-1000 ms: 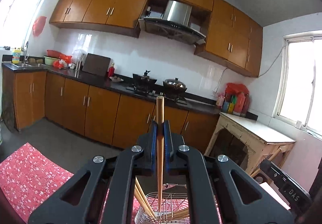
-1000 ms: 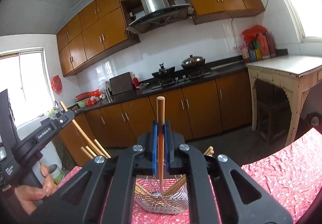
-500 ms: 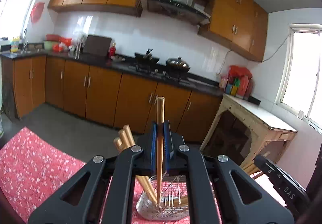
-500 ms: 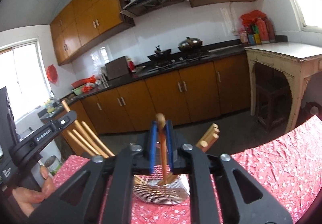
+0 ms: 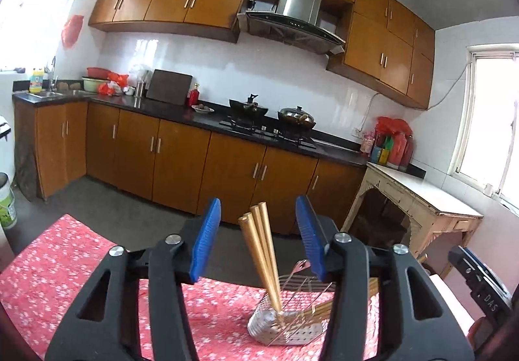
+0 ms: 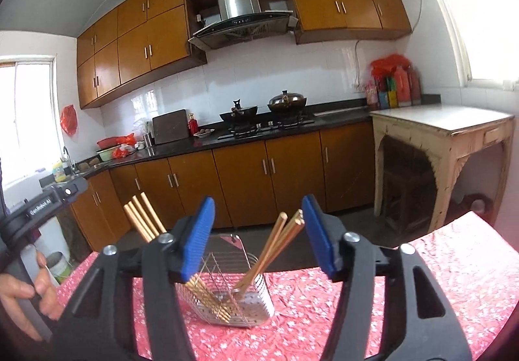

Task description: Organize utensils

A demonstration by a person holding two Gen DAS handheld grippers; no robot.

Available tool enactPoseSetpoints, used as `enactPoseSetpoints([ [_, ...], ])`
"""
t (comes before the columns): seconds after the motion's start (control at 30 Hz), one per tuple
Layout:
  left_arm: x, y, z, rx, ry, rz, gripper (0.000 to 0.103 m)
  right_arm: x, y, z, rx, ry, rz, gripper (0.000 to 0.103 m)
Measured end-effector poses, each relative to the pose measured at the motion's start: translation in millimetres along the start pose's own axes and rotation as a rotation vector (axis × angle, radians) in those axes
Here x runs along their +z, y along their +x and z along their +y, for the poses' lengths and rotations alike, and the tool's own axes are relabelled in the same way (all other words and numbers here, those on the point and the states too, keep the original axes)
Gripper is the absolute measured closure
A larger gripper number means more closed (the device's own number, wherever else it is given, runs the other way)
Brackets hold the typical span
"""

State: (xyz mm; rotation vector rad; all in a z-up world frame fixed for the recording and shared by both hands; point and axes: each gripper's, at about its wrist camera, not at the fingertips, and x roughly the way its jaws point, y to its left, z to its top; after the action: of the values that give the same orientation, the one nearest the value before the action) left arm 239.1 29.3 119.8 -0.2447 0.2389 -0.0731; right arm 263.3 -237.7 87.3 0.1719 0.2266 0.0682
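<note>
Left claw (image 5: 258, 237) and right claw (image 6: 259, 236) are both released, jaws opening, blue pads clear of any item; chopstick tips show in the gaps behind them but are not gripped. The chopsticks (image 6: 280, 245) stand tilted in two bunches inside the wire basket (image 6: 256, 312). The basket rests on the table's red flowered cloth (image 6: 438, 280), just ahead of both claws.

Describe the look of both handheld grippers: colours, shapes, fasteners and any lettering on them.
Both match. The left gripper and right gripper each have a matte black frame of angular arms with triangular cut-outs, round silver bolt heads at the pivots, and two flat fingers faced with ribbed blue pads. In the right wrist view the left gripper's black body carries white lettering, too small to read surely.
</note>
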Motion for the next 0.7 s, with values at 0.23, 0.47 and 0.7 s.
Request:
enactPoseSetpoints([
  [0.23,-28.3,-20.8,30.6,0.041,0.018,0.051,0.041,-37.2,-26.1,7.9,0.015,-0.029,0.051,0.027],
  [0.47,-67.4,-36.2,49.1,0.067,0.053,0.11,0.031,-79.3,-33.5,23.3,-0.002,-0.095,0.118,0.013],
  [0.7,-89.6,-51.3,52.5,0.078,0.11,0.114,0.016,-105.0,-36.6,31.7,-0.018,-0.117,0.161,0.005],
])
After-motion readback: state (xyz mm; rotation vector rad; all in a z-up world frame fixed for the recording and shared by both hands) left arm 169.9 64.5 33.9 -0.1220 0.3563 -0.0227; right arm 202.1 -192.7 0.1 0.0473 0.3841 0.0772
